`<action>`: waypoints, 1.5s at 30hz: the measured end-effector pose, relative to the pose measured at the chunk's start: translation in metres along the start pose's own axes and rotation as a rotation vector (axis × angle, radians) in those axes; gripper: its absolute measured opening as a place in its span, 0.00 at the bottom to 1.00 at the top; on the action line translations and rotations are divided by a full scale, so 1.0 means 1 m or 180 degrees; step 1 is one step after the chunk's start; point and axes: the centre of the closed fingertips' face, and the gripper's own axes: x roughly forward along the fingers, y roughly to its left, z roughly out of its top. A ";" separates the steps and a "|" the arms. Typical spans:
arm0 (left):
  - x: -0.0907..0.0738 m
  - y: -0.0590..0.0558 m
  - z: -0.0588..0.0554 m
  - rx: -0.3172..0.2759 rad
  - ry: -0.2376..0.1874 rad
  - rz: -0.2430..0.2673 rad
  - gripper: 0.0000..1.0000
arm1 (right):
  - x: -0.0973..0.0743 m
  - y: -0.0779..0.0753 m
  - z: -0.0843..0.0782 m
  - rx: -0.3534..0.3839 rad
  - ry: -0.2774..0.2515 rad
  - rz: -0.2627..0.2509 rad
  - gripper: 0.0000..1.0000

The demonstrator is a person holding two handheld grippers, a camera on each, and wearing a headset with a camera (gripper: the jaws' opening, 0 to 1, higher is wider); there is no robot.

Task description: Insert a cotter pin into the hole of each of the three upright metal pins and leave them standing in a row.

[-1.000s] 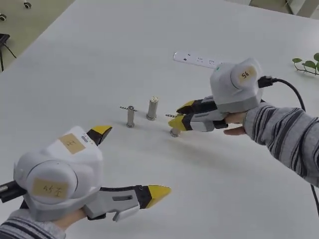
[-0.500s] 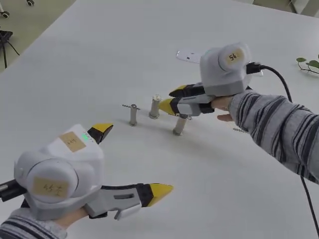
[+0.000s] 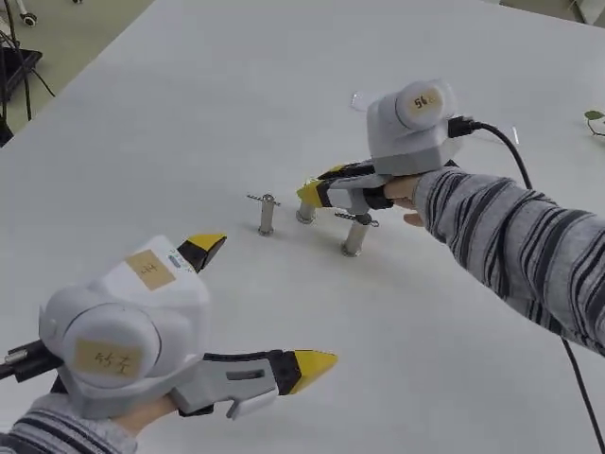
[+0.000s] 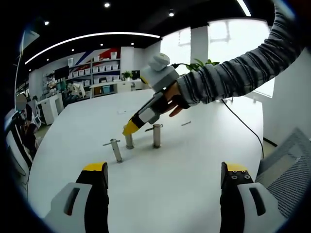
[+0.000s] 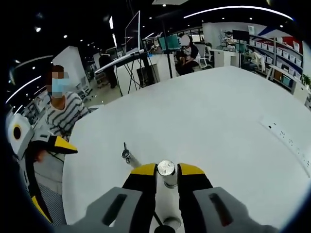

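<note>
Status: two of three fitted | left-end pin (image 3: 267, 218) and right-end pin (image 3: 354, 238) upright on desk (image 3: 189, 113), cotter pin (image 3: 357, 219) through each | middle pin (image 4: 129, 141) bare, between right hand-held gripper (image 5: 167, 170) jaws, clamping cannot be told | left hand-held gripper (image 3: 267, 304) apart, empty | outstanding: one insertion.

Middle pin (image 3: 304, 217) mostly behind right gripper (image 3: 316, 185).
</note>
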 end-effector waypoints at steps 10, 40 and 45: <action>0.000 0.000 -0.001 0.0000 0.0015 -0.0005 0.95 | -0.001 -0.007 0.004 -0.0182 0.0021 -0.0096 0.08; -0.003 -0.014 0.009 0.0096 -0.0018 -0.0054 0.93 | -0.112 -0.054 -0.072 0.0216 0.0229 -0.0784 0.08; -0.006 -0.015 0.011 0.0112 -0.0037 -0.0051 0.93 | -0.123 -0.039 -0.086 0.0258 0.0292 -0.0882 0.08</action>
